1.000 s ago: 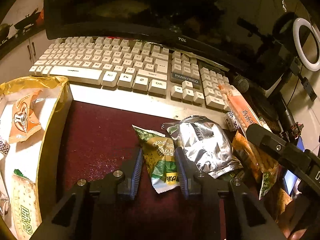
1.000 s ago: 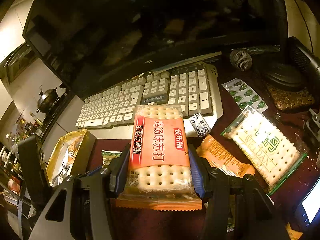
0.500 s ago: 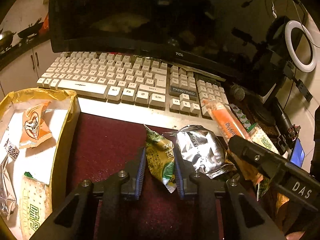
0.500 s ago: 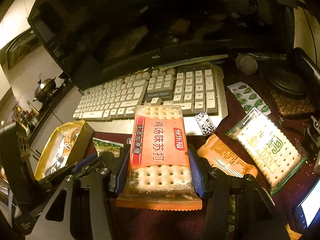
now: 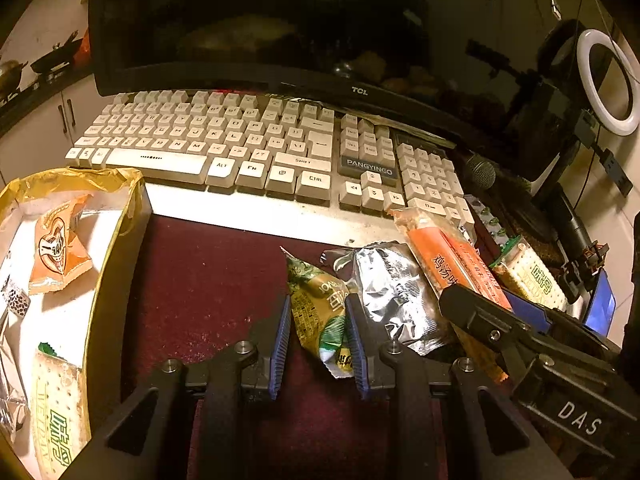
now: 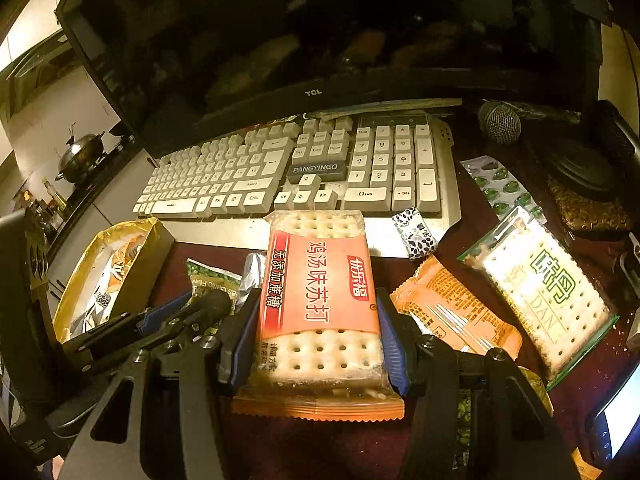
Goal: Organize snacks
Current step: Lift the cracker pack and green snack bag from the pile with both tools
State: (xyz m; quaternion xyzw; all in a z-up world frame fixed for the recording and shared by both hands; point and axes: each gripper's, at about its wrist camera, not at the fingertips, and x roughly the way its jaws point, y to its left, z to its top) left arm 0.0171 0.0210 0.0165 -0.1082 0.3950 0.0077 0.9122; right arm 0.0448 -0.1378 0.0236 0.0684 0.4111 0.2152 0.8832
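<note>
My left gripper (image 5: 318,312) is shut on a green pea snack packet (image 5: 320,312), lifted off the dark red mat. A silver foil packet (image 5: 394,292) lies just right of it. My right gripper (image 6: 316,312) is shut on an orange-labelled cracker pack (image 6: 320,300), which also shows in the left wrist view (image 5: 448,264). A gold-rimmed box (image 5: 116,248) at the left holds an orange packet (image 5: 56,248), a green-lettered cracker pack (image 5: 56,412) and other small packets. The box also shows in the right wrist view (image 6: 148,256).
A white keyboard (image 5: 260,148) and a dark monitor (image 5: 280,20) stand behind the mat. On the right lie an orange packet (image 6: 452,312), a green-lettered cracker pack (image 6: 544,292), a small black-and-white packet (image 6: 418,236), a pill blister (image 6: 502,188) and a microphone (image 6: 500,122).
My left gripper has closed on the green pea packet and lifted it. The right gripper, still holding the cracker pack, has moved closer to the left gripper.
</note>
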